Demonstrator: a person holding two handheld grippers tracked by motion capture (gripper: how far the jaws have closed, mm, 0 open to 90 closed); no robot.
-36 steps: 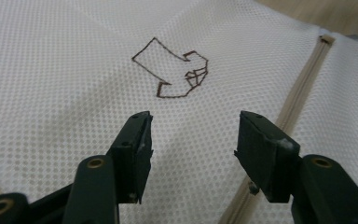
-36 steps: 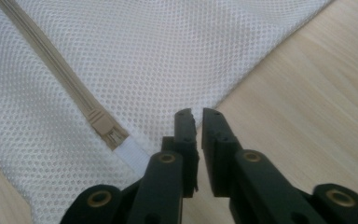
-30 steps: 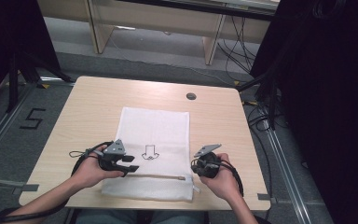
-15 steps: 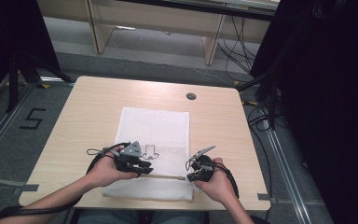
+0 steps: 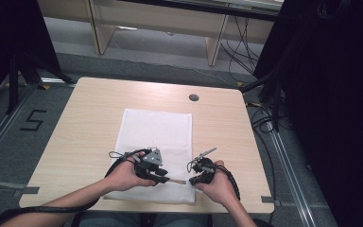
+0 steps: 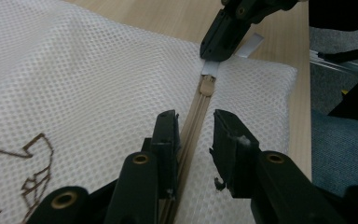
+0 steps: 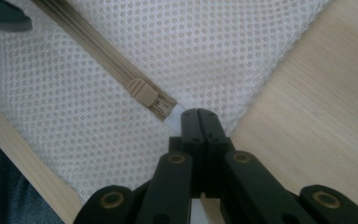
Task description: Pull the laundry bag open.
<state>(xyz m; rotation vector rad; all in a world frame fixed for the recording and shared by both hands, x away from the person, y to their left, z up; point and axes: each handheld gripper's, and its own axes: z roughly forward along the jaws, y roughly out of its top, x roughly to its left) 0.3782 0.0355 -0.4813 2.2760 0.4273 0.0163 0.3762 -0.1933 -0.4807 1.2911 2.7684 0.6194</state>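
since a second ago your left gripper has slid right along the beige zipper of the white mesh laundry bag on the table; its fingers, just reopening, straddle the zipper. your right gripper pinches the white tab beside the slider.

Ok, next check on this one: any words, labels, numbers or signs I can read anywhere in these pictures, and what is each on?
"5": dark tape mark on the grey floor left of the table.
Brown outline print on the white mesh bag: a drawn sign, not letters; cut off in the left gripper view, covered in the high view.
No brand or label legible on the grippers, zipper or table.
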